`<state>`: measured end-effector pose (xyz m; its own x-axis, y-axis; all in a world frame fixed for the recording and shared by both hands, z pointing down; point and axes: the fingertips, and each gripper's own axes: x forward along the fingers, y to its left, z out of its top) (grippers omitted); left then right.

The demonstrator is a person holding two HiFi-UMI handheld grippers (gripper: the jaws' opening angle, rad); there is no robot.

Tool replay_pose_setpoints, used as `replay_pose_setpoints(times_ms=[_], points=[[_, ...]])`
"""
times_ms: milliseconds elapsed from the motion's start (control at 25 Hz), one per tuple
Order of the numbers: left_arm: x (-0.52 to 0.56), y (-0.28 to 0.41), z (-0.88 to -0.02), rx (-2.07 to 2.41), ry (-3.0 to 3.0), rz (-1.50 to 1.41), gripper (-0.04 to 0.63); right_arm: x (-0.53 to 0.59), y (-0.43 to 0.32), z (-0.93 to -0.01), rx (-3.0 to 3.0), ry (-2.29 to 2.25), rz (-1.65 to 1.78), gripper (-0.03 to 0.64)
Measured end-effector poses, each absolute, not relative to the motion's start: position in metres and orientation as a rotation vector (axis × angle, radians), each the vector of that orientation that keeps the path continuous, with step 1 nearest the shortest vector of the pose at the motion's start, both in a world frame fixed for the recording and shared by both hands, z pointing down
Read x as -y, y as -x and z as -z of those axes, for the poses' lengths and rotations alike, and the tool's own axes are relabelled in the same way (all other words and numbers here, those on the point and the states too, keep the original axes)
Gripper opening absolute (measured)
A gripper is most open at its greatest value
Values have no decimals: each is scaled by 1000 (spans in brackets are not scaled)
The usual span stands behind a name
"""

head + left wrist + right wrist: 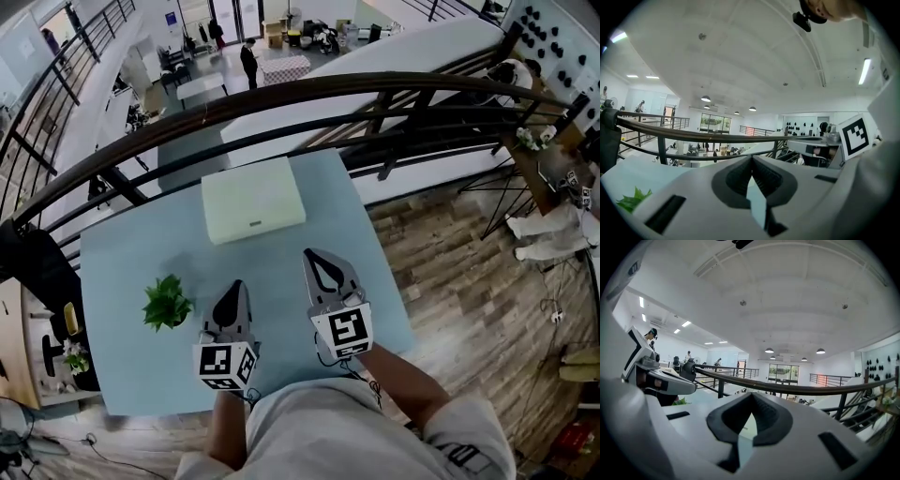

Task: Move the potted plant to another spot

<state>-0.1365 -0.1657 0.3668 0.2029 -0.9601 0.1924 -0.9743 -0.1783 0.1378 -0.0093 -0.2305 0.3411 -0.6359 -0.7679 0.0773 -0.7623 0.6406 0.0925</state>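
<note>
Green potted plant point(169, 303) stands upright on the blue table point(122, 272), just left of our left gripper point(240, 289), the nearer one; our right gripper point(315, 255) is farther off. We see both pairs of jaws closed on nothing.

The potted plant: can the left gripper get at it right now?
Probably yes: the potted plant stands just left of the left gripper, nothing between them, though its shut jaws must open first.

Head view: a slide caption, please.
Left tongs and right tongs, shut and empty, over blue table; potted plant left, white box beyond.
</note>
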Motion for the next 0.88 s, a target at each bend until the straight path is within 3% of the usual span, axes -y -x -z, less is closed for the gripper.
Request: replay_pose_setpoints(times_ms=[880], points=[[158,134,-353,1878,-2249,-27,12,221,1,-332,2761,-1293,92,3]])
